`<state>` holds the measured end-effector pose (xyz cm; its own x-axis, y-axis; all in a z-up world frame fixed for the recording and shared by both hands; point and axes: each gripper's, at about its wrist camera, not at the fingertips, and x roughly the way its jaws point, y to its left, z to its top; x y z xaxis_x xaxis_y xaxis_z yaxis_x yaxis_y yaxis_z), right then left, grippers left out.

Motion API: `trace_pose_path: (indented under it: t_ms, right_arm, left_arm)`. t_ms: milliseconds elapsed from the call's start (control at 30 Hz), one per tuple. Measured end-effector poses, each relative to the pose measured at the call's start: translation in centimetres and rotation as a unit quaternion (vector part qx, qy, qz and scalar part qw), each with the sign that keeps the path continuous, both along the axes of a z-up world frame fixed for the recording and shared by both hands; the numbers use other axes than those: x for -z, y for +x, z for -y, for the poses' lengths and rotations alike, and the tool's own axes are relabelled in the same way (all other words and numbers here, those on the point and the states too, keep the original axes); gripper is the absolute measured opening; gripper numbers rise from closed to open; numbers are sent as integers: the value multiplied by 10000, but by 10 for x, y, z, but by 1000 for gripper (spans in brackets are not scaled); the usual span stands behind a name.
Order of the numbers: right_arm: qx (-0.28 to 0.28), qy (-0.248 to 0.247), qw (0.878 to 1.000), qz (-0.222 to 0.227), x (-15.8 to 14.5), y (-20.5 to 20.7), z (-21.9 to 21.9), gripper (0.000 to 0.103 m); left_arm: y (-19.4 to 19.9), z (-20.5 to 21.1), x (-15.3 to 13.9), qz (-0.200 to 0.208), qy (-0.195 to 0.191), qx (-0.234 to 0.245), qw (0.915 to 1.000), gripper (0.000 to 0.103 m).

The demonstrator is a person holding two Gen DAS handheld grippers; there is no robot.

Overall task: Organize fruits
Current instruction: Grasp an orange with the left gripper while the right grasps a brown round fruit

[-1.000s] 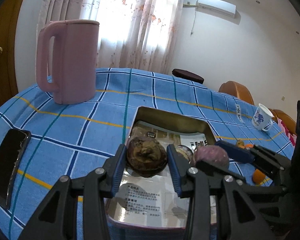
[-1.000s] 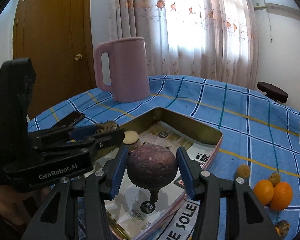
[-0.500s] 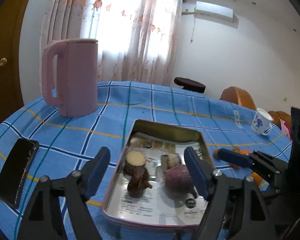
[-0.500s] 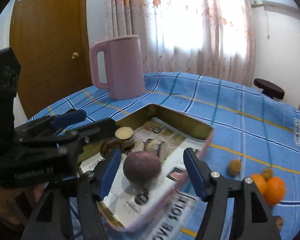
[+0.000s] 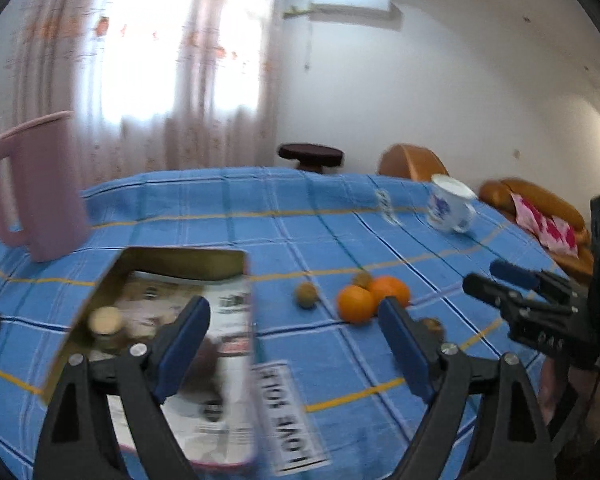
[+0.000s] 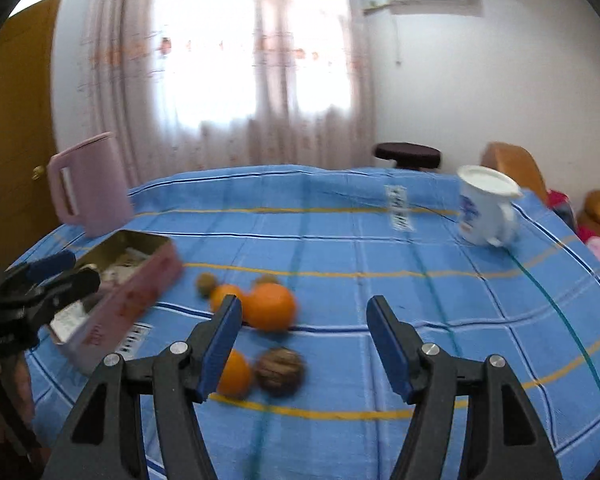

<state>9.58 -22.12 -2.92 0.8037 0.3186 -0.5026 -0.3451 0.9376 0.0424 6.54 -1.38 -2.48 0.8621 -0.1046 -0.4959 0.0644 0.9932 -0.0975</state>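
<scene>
Both grippers are open and empty above the blue checked tablecloth. My left gripper [image 5: 294,340] hovers between the metal tin [image 5: 188,258] on its left and two oranges [image 5: 356,304] with small brown fruits [image 5: 306,294] on its right. A dark fruit and a pale round piece [image 5: 106,320] lie in the tin. My right gripper [image 6: 304,344] hangs over the loose fruit: a large orange [image 6: 270,306], a smaller orange [image 6: 234,374], a wrinkled brown fruit [image 6: 280,368]. The tin [image 6: 132,276] is at its left.
A pink jug [image 5: 36,184] stands at the back left, also in the right wrist view [image 6: 88,196]. A white and blue cup [image 6: 486,210] stands at the back right. A stool and chairs lie beyond the table edge.
Both grippers opened and let their fruits go into the tin, then swung right, away from the tin and toward the loose oranges. The views are motion-blurred.
</scene>
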Motion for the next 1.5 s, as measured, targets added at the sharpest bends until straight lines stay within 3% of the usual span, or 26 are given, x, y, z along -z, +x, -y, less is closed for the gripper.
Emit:
trace_pose_path:
  t_ms: [167,467,567,733,800,933,1100,1267,1333,1367,1500]
  right_arm:
    - [284,37,9996,-68,8,2,20,66]
    - [309,160,9993,-122,8,7,27,66]
    - [314,180,9992,-173,10,8,28,66]
    - [306,145,9990,-287,13,12,27,66]
    - [291,116,9990,-321,14,14,25,66]
    - [229,62,9992,-324,15,13,22,66]
    - [-92,-75,9993,-357,17,13,9,66]
    - [-545,-516,9938,-818,29,24,-20,66]
    - [-697,-662,9905,-986,35,27,-28,62]
    - [-708,-707,9892,-1073,37,29,-30,51]
    - [-855,-698,9845,-1361,46,35,-33,48]
  left_arm:
    - [14,32,10,-244,79,356,9990,88]
    - [33,72,24,-716,242,859,9934,86]
    - [40,77,33,-1017,192,1027,9893,77]
    - [45,84,40,-1319,152,1265,9830,56]
    - [48,84,43,-1438,67,1344,9804,39]
    - [44,78,41,-1395,-72,1413,9801,36]
    - [39,57,33,-1101,22,1071,9881,36]
    - [40,36,30,-1005,-74,784,9918,35]
    - [39,35,30,-953,-96,753,9926,36]
    - [39,34,29,-931,-105,741,9928,36]
    - [36,32,28,-859,-118,714,9937,36]
